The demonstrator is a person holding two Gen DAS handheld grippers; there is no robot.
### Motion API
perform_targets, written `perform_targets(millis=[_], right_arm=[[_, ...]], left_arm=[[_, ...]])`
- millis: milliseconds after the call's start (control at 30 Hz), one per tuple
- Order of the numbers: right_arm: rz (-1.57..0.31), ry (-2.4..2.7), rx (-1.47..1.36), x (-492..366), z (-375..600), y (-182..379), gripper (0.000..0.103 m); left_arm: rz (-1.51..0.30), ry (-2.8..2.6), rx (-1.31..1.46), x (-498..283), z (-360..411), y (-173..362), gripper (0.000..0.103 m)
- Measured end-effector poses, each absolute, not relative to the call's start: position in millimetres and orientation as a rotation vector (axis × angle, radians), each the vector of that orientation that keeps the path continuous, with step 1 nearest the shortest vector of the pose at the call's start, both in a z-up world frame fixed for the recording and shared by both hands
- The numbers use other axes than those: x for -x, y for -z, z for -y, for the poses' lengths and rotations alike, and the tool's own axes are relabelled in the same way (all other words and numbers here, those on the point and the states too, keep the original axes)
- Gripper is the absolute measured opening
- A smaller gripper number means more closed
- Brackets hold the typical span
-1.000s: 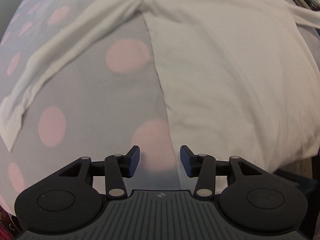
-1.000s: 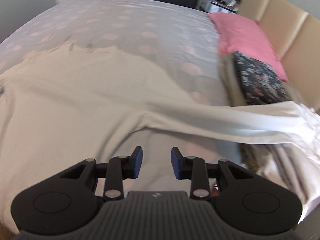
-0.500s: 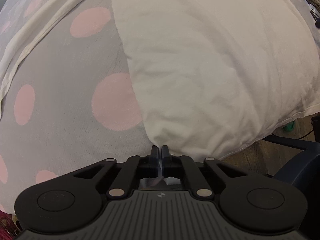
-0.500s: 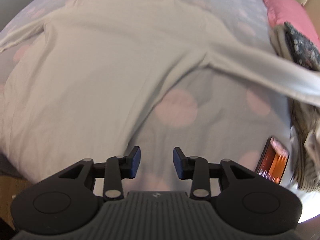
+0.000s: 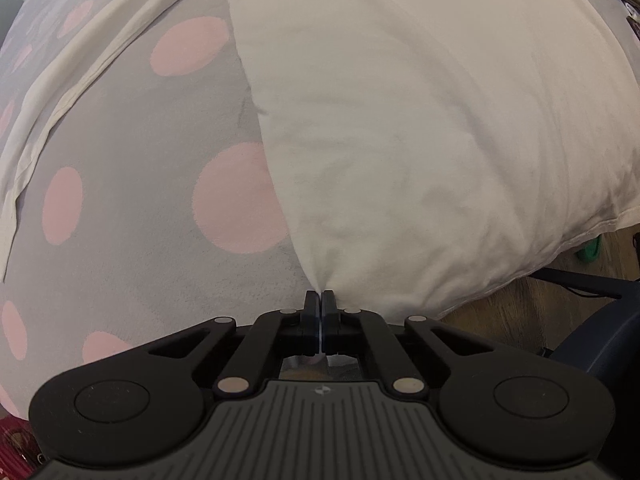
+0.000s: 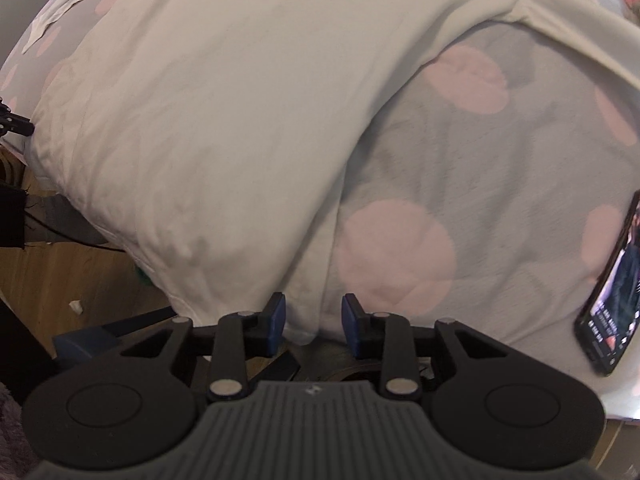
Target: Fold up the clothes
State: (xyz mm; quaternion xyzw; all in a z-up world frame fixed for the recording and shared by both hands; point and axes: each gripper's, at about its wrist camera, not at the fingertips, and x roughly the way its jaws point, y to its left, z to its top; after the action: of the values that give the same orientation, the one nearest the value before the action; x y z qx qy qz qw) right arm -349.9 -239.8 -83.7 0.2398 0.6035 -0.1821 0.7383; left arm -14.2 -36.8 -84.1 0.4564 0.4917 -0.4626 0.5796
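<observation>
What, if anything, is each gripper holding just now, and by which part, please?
The left gripper pinches the cream long-sleeved cotton shirt at its bottom hem corner. The right gripper holds nothing; its jaws are closing around the opposite hem corner.

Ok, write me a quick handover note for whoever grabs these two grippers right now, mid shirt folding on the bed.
Left gripper: shut on the hem corner of the white long-sleeved cotton shirt.
Right gripper: jaws closing around the shirt's other hem corner, pads not yet pressing.
Shirt lies spread flat on the grey bedspread with pink dots, hem at the bed's edge, one sleeve stretched out to the side.
A black smartphone with a lit screen lies on the bedspread beside the right gripper; mind it.
Done: shirt laid out, one corner gripped.
Left: close the right gripper, then probably every fold.
</observation>
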Motion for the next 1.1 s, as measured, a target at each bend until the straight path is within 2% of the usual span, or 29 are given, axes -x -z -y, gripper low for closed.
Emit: perform_targets(millis=[100, 167, 500, 733, 1100], right_arm=[[-1.350, 0.381, -0.553, 346.4, 236.7, 90.0, 0.028], [-1.365, 0.371, -0.565, 344.2, 234.6, 93.8, 0.020], [-1.371, 0.453, -0.612, 341.7, 231.3, 105.0, 0.017], [-1.359, 0.592, -0.779, 348.4, 238.0, 115.5, 0.004], [-1.361, 0.608, -0.707, 378.3, 232.9, 45.2, 0.001]], left_arm=[[-1.148, 1.081, -1.063, 11.3, 37.7, 86.8, 0.000], [-1.142, 1.084, -1.067, 12.4, 39.4, 88.3, 0.000], [-1.128, 1.084, -1.083, 15.3, 48.4, 94.3, 0.000], [-1.118, 1.071, -1.091, 18.3, 48.5, 93.3, 0.000], [-1.154, 1.063, -1.039, 15.2, 44.7, 65.8, 0.000]])
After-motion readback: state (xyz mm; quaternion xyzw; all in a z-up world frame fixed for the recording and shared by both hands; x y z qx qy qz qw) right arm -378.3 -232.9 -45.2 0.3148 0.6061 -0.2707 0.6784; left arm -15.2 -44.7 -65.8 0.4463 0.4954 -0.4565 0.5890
